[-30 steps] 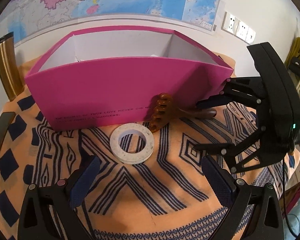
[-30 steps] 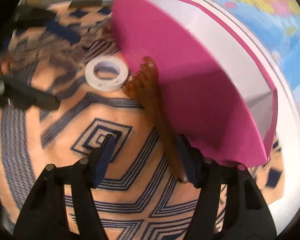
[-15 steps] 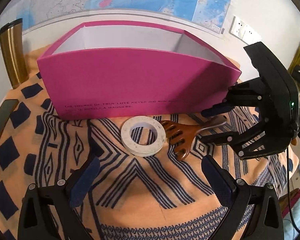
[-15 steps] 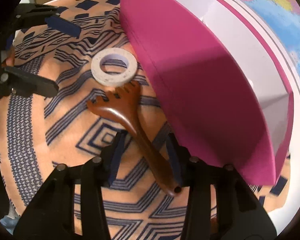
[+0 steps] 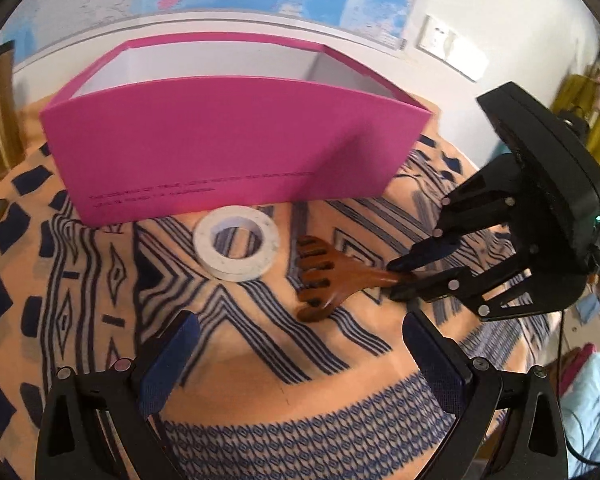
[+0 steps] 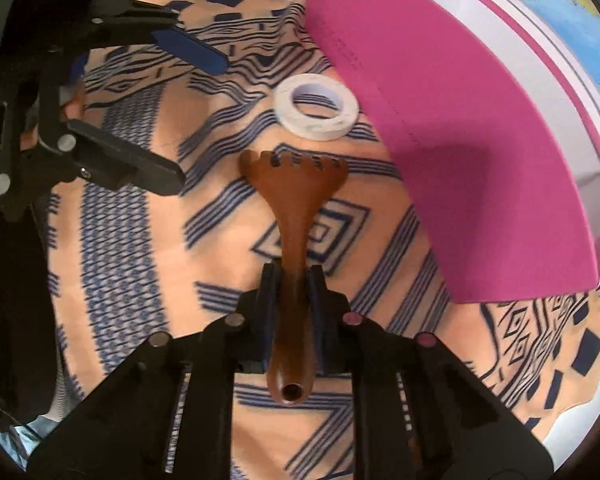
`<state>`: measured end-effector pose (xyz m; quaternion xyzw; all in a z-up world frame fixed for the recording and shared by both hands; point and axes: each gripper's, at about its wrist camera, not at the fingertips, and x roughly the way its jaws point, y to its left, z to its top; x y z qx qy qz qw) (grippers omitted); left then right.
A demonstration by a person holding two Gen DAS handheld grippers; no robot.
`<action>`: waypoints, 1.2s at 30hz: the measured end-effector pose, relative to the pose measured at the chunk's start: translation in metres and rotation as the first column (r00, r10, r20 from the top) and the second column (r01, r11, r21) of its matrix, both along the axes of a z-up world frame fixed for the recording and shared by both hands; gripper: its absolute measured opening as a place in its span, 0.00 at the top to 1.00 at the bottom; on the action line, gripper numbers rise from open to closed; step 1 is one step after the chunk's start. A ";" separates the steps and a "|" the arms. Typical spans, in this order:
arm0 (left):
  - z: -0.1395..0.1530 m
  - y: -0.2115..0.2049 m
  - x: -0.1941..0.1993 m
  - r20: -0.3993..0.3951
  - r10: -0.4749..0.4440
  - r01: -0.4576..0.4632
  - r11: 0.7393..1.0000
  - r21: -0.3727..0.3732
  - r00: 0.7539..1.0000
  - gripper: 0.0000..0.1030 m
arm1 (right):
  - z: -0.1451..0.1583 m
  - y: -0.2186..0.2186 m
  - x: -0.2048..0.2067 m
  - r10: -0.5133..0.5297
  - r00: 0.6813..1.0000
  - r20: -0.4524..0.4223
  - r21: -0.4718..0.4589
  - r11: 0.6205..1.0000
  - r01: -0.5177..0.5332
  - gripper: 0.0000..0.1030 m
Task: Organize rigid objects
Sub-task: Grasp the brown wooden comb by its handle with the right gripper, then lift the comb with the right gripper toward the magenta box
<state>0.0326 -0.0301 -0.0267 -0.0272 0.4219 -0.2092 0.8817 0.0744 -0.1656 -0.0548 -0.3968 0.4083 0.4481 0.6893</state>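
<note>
Gripping the brown wooden scratcher (image 6: 296,216) by its handle, the right claw (image 6: 293,276) has both pads pressed against the narrow neck, with the toothed head pointing forward and the handle's end poking back between the fingers. In the left wrist view the scratcher's head sits low over the patterned cloth (image 5: 260,344) on the bench, just beside the white tape roll (image 5: 236,248), which lies flat in front of the pink box (image 5: 228,148). The left claw (image 5: 296,356) hangs wide open and holds nothing, near the tape roll but apart from it.

The step in hand looks like carrying the scratcher into the box. To do it well, lift straight up first so the teeth clear the tape roll and do not drag the cloth. The grip is far back from the head, so the head may droop; keep the wrist level and move slowly. Raise it above the box's near wall before going forward, then lower it inside and let go only once it rests on the bottom.
</note>
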 end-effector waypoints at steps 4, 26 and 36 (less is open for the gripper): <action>0.002 -0.001 0.003 -0.019 -0.057 0.056 0.997 -0.055 0.998 0.00 | 0.000 -0.003 -0.001 -0.004 1.000 -0.029 0.031 1.000 0.005 0.83; -0.017 -0.055 0.030 -0.093 -0.220 0.233 0.959 0.161 0.971 0.61 | -0.002 -0.012 -0.016 -0.003 1.000 -0.023 0.134 0.991 0.006 0.83; -0.016 -0.055 0.031 -0.082 -0.258 0.270 0.934 0.233 0.963 0.68 | -0.001 -0.017 -0.015 -0.014 0.999 -0.040 0.176 0.984 0.021 0.84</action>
